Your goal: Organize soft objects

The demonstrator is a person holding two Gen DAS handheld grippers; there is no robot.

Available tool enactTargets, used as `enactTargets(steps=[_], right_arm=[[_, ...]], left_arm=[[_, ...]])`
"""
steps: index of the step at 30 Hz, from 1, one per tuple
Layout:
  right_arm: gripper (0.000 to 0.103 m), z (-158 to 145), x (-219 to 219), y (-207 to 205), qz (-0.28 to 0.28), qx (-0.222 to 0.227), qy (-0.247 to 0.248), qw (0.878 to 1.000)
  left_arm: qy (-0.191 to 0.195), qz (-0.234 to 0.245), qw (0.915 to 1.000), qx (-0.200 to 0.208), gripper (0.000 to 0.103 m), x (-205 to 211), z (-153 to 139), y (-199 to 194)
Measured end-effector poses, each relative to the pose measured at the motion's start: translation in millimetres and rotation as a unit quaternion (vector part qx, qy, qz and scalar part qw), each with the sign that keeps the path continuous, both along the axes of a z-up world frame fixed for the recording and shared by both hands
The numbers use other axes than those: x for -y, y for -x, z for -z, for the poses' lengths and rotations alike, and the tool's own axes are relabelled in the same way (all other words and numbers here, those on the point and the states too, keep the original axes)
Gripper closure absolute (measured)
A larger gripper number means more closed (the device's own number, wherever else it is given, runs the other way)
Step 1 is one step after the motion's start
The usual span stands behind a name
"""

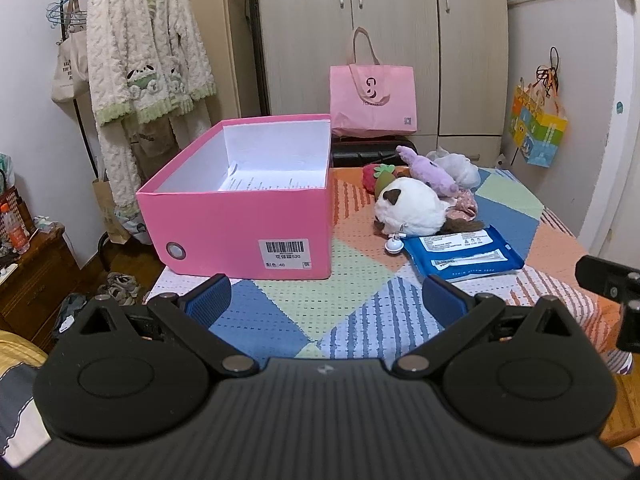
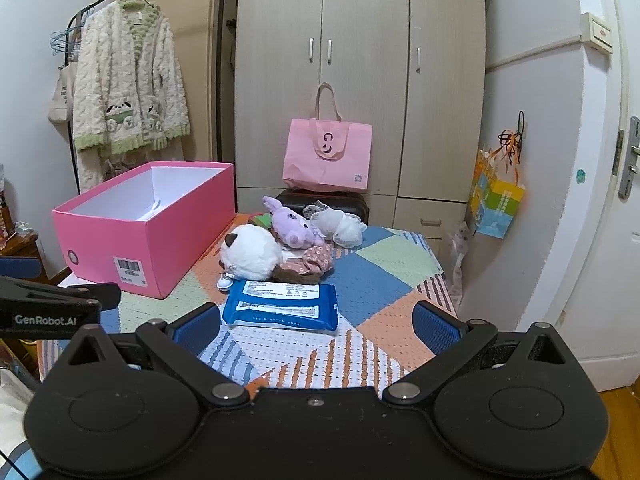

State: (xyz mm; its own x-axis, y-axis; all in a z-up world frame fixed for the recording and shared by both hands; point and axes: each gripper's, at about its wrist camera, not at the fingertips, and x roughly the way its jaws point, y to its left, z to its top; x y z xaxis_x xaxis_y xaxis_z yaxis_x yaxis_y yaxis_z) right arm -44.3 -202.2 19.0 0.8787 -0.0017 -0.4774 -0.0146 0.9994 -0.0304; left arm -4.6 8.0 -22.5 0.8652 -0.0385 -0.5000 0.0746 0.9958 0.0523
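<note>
An open pink box stands on the left of the patchwork table, with only a paper sheet inside. To its right lies a heap of soft things: a white round plush, a purple plush, a strawberry plush, a white mesh puff and a floral scrunchie. A blue wipes pack lies in front of the heap. My left gripper hangs open before the box. My right gripper is open, just short of the wipes pack.
The table cloth covers a small table. Behind it sit a black suitcase with a pink tote bag and a wardrobe. A fleece robe hangs left. A colourful gift bag hangs right.
</note>
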Motion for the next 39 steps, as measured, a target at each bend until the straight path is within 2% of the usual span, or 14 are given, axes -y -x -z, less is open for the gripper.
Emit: enactTargets(steps=[6,13,15,16,19,23,26,28,33,35,39], right_arm=[[0.0,-3.0,-0.2,-0.3,-0.024,0.008,0.002,1.0],[0.0,12.5,9.1,-23.2,-0.038,0.01,-0.011,0.999],[0.0,21.4,13.2,-28.6,-0.044,0.037,-0.009,0.998],[0.0,27.1,15.0,-33.4,-0.042,0.047,0.0,0.998],[0.0,42.6,20.5,-49.2,-0.037,0.055,0.026,0.997],[0.0,55.6,30.8,-71.7,-0.067,0.037,0.006,0.997],[0.0,66.4,33.3,-88.8,-0.089,0.013,-0.006,0.996],[0.001,75.0,33.7,-100.5,-0.102,-0.004,-0.012,0.995],[0.004,95.5,34.2,-123.5,-0.136,-0.038,-0.019,0.99],[0.004,99.8,33.0,-130.8,-0.151,-0.047,-0.018,0.987],[0.004,106.1,30.4,-144.8,-0.169,-0.067,-0.007,0.983]], left_arm=[[-0.005,-0.004,0.9997,-0.023,0.0,2.5,4.1,-17.6],[0.0,0.003,0.9993,-0.037,0.0,8.7,6.4,-38.3],[0.019,0.016,0.999,-0.039,0.0,9.3,7.2,-43.9],[0.041,0.025,0.9981,-0.039,0.0,8.0,7.9,-47.5],[0.075,0.049,0.9954,-0.034,0.0,11.3,10.6,-56.1],[0.081,0.07,0.9942,-0.01,0.001,25.8,16.3,-66.4],[0.097,0.093,0.9909,-0.015,0.003,34.9,22.6,-78.6],[0.099,0.109,0.9888,-0.023,0.005,42.0,27.1,-86.3],[0.097,0.138,0.9837,-0.062,0.023,60.8,41.6,-108.4],[0.095,0.145,0.9818,-0.077,0.027,67.1,48.1,-117.6],[0.098,0.14,0.9803,-0.099,0.027,72.7,61.1,-134.8]])
